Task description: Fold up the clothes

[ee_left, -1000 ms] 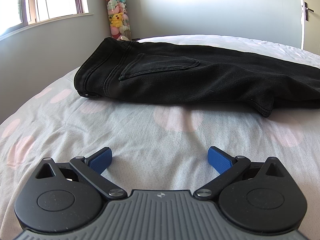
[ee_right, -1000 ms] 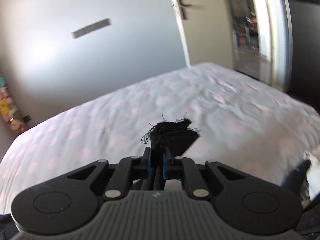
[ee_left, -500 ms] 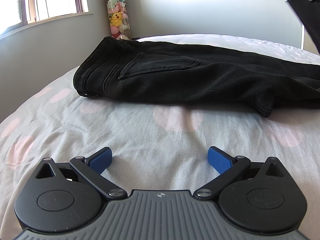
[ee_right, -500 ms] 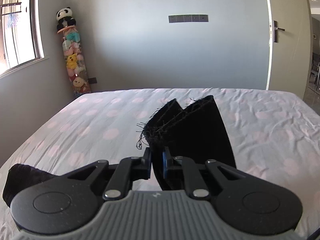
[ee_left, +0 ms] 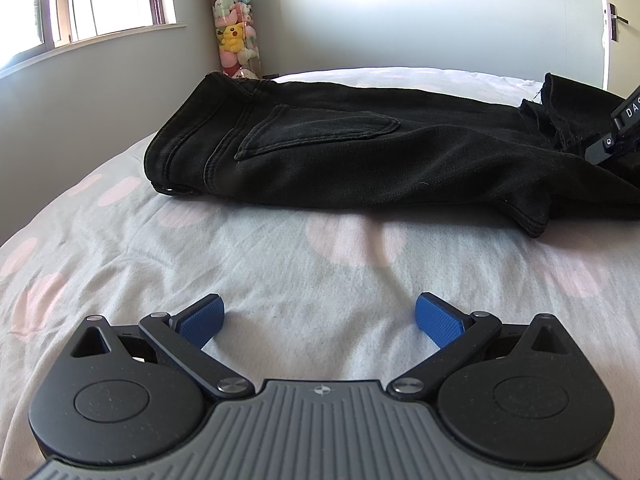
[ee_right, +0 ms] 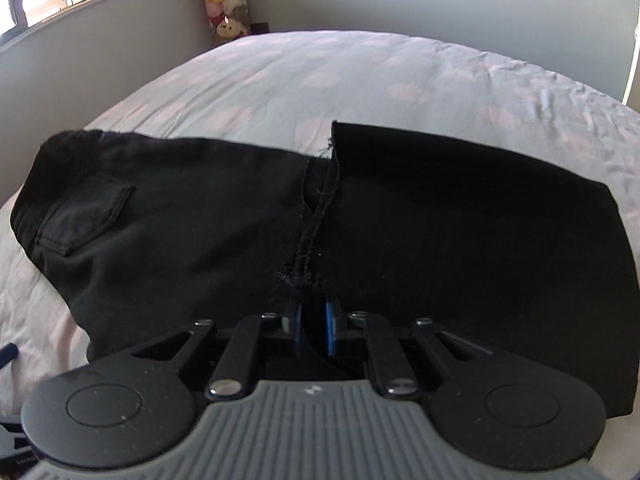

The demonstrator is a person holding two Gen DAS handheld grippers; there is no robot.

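Now the frayed hem [ee_right: 310,264] of the black jeans [ee_left: 360,148] is down on the thigh of the trousers, where half a second ago the right tool [ee_right: 311,330] was carrying it through the air with the leg cloth hanging from it above the bed [ee_left: 320,272]. The leg has been laid back over itself, so the far half of the garment is doubled: from the right tool's view the raw edge runs across the middle of the pile, with the back pocket [ee_right: 84,220] to the left and the folded-over leg to the right. That tool's blue pads are close together with black cloth between them, so I judge it is pinching the hem, though the gap looks a touch wider than a hard clamp. The left tool [ee_left: 320,320] has not moved at all; it sits low over the spotted sheet, near side of the jeans, its blue pads [ee_left: 202,320] spread wide and holding nothing. To my eye the first lengthwise fold is made, and what remains is letting go of the hem and probably one more fold towards the waistband [ee_left: 180,136].
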